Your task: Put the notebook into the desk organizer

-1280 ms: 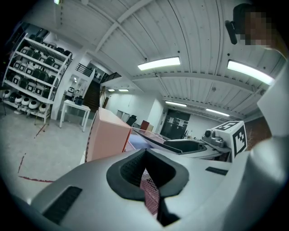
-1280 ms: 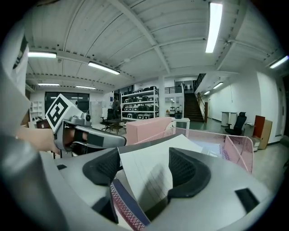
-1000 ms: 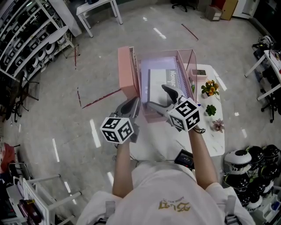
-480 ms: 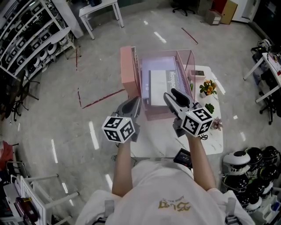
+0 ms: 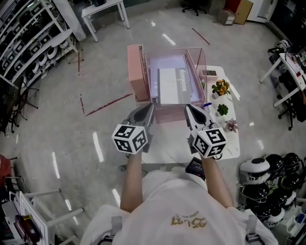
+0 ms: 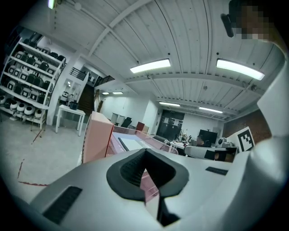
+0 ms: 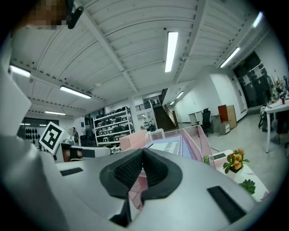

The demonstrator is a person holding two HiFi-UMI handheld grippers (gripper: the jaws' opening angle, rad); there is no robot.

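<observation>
The notebook (image 5: pixel 172 86), spiral-bound with a pale cover, lies inside the pink mesh desk organizer (image 5: pixel 136 79) at the far end of the white table (image 5: pixel 224 139). Both grippers hover side by side just in front of the organizer, clear of it. My left gripper (image 5: pixel 146 111) is shut with nothing in it. My right gripper (image 5: pixel 191 111) is shut and empty too. The left gripper view shows the organizer (image 6: pixel 97 137) past the closed jaws. In the right gripper view the notebook (image 7: pixel 171 146) rests within the organizer's walls (image 7: pixel 201 137).
Small potted plants (image 5: pixel 221 87) stand in a row along the table's right side, with a black device (image 5: pixel 196 167) at its near edge. Helmets (image 5: pixel 267 182) crowd the floor at right. Shelving (image 5: pixel 28 43) lines the left and a white table (image 5: pixel 103 9) stands far behind.
My right gripper has drawn back from the notebook toward the person and its jaws have gone from wide open to shut. The left gripper has hardly moved.
</observation>
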